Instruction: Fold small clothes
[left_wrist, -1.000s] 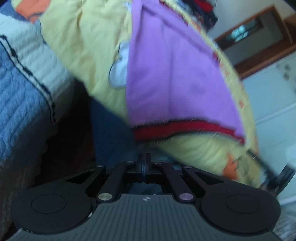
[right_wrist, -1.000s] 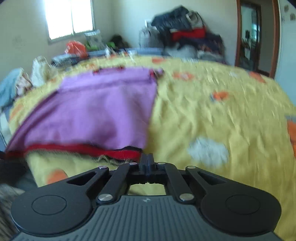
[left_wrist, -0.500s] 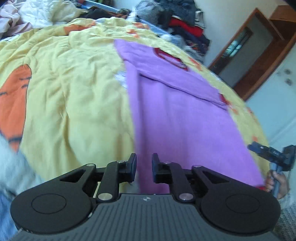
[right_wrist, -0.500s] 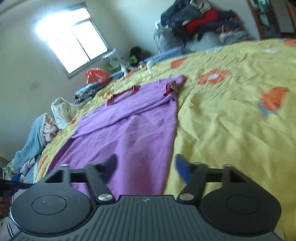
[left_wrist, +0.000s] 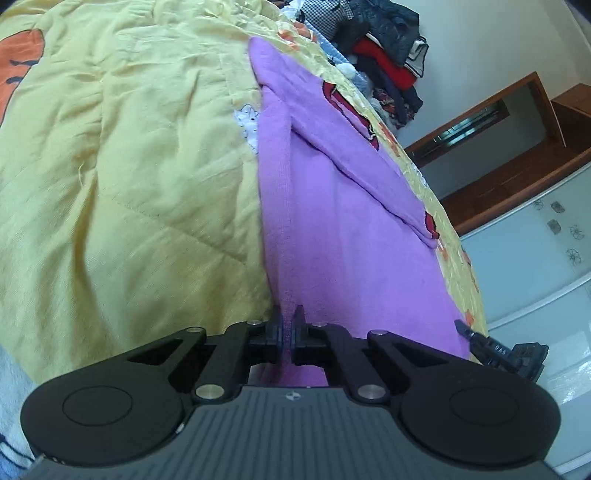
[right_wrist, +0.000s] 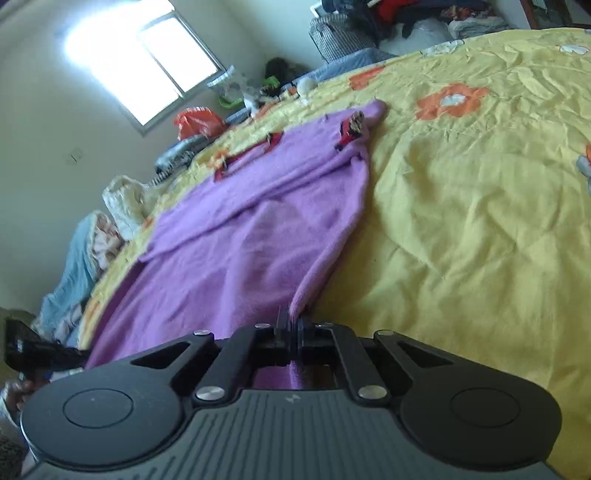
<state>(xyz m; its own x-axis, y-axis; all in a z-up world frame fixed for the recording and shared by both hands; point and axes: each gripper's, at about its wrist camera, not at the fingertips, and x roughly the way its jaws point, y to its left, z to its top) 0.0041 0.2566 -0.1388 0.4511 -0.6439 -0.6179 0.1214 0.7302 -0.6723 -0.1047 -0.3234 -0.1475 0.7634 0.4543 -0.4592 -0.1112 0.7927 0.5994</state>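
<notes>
Both grippers, left (left_wrist: 287, 325) and right (right_wrist: 294, 328), are pinching the shirt (left_wrist: 351, 229) hem corners on the bed (left_wrist: 129, 166); lifting evenly should be keeping the fold square.

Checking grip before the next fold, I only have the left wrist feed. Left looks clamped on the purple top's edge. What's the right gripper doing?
Observer: The right gripper is shut on the purple top, pinching its side edge next to the bare yellow bedspread.
Operator: Is the cloth raised there?
Observer: Yes, the edge lifts off the bed into the jaws; the rest lies flat.
Operator: Anything on that side of the bed I can't see?
Observer: Nothing on the bedspread near the top. A bright window and an orange bag sit beyond the far edge.
</notes>
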